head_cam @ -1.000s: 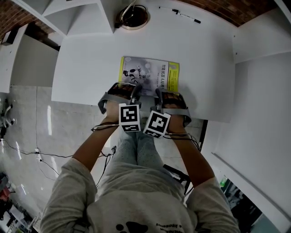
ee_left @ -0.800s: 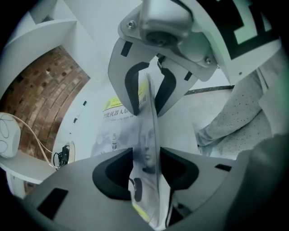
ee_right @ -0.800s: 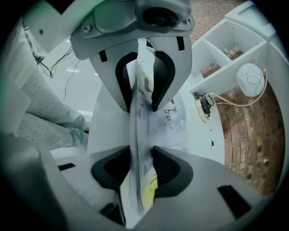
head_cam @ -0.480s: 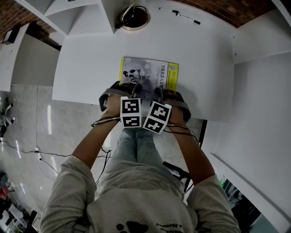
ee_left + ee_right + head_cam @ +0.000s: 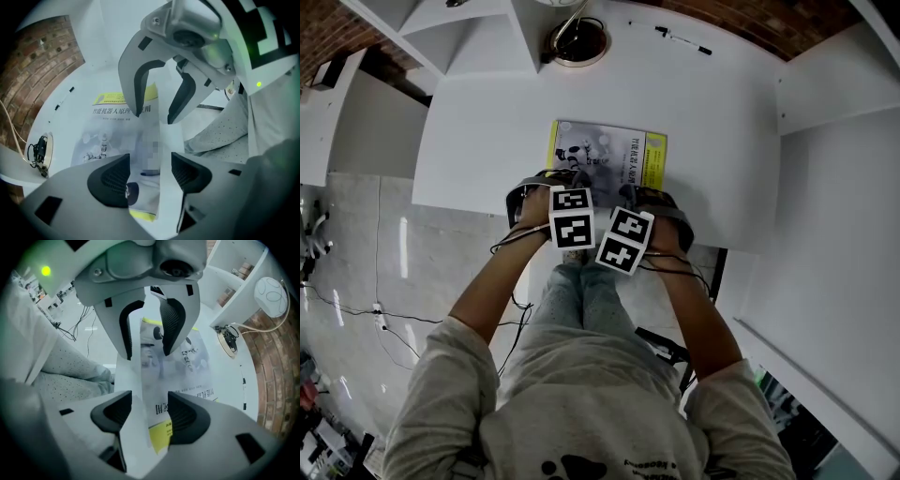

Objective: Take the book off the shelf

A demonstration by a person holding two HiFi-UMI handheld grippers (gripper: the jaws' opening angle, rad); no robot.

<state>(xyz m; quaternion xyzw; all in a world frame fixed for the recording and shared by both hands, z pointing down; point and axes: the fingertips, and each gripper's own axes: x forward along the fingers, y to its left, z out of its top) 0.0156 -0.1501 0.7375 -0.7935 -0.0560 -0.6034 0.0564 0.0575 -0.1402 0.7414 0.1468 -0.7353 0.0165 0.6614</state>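
Book [image 5: 607, 157] flat at table [image 5: 478, 131] front edge, white surface beyond, beside

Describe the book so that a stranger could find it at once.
On the big white table, look near the middle of the front edge: the book lies flat there, cover up. Its grey cover with a robot figure and yellow side bands sets it apart from the thin pen and the round corded base at the back.
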